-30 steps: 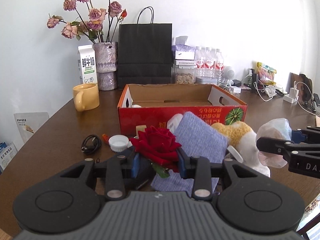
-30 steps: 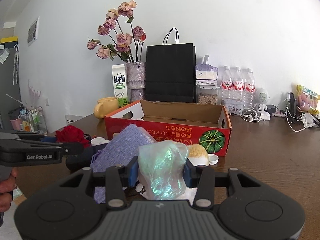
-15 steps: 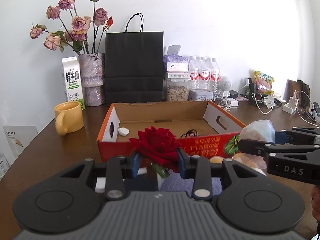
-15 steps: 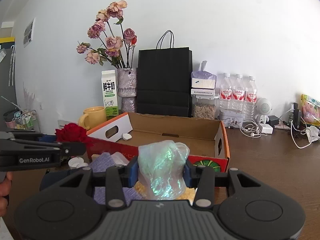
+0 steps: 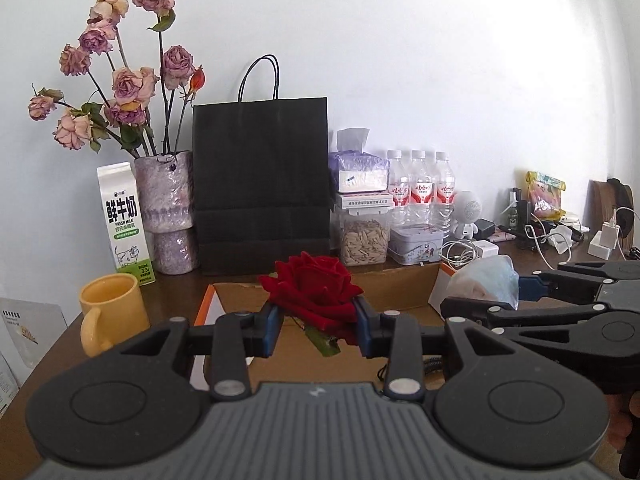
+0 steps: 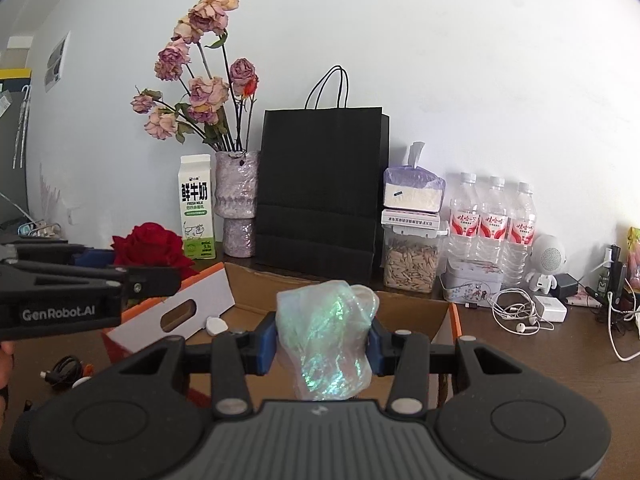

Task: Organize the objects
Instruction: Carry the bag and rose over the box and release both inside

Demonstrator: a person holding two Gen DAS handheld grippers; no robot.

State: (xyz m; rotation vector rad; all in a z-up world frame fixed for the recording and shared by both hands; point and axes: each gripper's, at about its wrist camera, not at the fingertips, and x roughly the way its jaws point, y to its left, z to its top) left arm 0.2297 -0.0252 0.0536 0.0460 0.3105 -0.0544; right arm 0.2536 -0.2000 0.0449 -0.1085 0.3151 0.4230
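The open box (image 6: 400,308) is walled behind by a bag (image 6: 320,188) and a jar (image 6: 410,262); bare counter (image 6: 540,364) is seen to its right.

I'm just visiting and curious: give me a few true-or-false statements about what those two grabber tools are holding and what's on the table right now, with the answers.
1. The left gripper holds a red rose. True.
2. The right gripper is open, with nothing between its fingers. False: it is shut on a shimmery plastic bag.
3. Both held things are raised over the open cardboard box. True.
4. The yellow mug sits inside the box. False: it stands on the table, left of the box.
5. The black paper bag stands upright behind the box. True.
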